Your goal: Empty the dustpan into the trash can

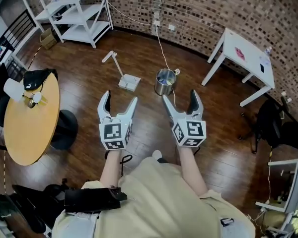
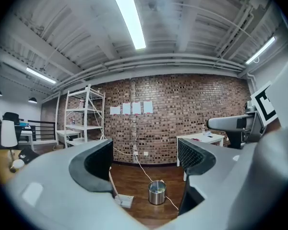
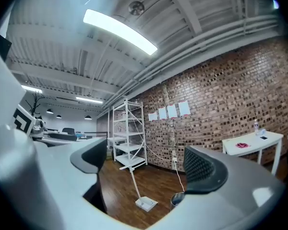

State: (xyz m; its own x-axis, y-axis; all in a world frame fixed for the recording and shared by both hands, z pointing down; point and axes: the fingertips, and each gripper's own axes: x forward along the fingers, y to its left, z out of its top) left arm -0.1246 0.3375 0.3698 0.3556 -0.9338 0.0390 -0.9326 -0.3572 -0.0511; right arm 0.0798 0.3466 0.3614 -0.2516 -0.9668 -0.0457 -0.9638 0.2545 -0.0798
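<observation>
A white dustpan (image 1: 129, 82) with a long white handle lies on the wooden floor, in front of me. Just right of it stands a small metal trash can (image 1: 165, 82). My left gripper (image 1: 119, 101) and right gripper (image 1: 180, 97) are held side by side in the air, well short of both, pointing level. Both are open with nothing between the jaws. Between the left gripper's (image 2: 144, 159) jaws I see the dustpan (image 2: 126, 201) and the can (image 2: 157, 192) on the floor ahead. Through the right gripper (image 3: 144, 164) the dustpan (image 3: 147, 204) shows, and the can (image 3: 177, 199) is partly hidden by a jaw.
A round wooden table (image 1: 30, 128) with a lamp stands at the left. White shelving (image 1: 74, 9) is at the back left and a white table (image 1: 248, 56) at the back right, both near the brick wall. A white cable (image 1: 161, 48) runs across the floor to the can. A black chair (image 1: 268, 125) sits at the right.
</observation>
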